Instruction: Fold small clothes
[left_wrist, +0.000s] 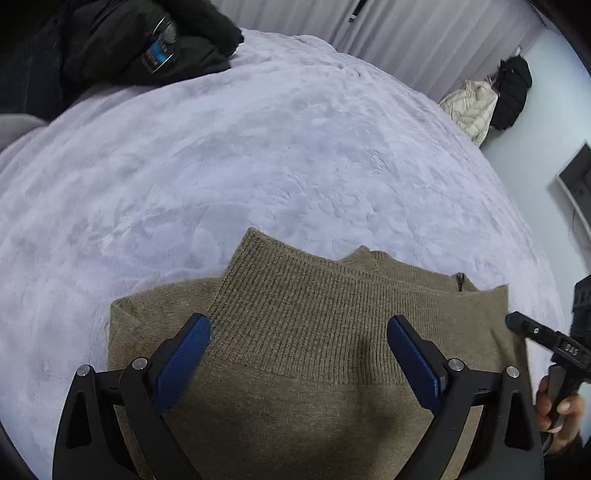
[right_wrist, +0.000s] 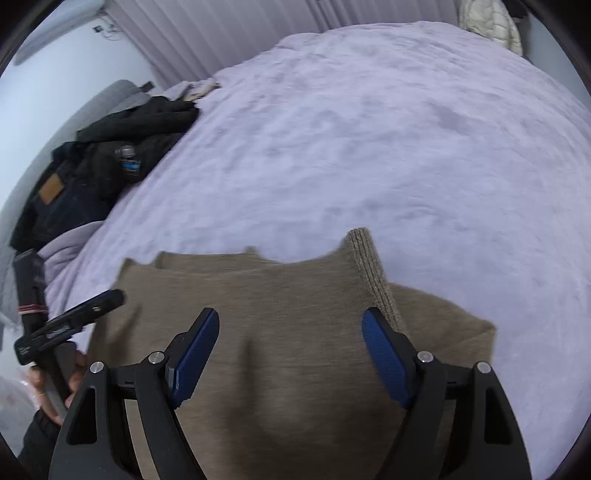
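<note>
The tan knit sweater (left_wrist: 295, 354) lay folded on the pale lilac plush blanket (left_wrist: 258, 155), near the front edge of the bed, its fine flat knit giving way to a coarser ribbed band folded across the top, with a small zipper pull (left_wrist: 461, 282) at the neckline. From the right wrist view a ribbed cuff (right_wrist: 373, 273) ran diagonally over the body. The left gripper (left_wrist: 299, 334) hung above the cloth with its blue pads spread wide, nothing between them; the right gripper (right_wrist: 290, 332) likewise stood wide apart and empty over the sweater. A heap of dark clothes (right_wrist: 110, 155) with a small bottle sat well apart at the far left edge, a cream quilted jacket (left_wrist: 471, 107) beyond the far corner. The blanket between lay broad and soft
</note>
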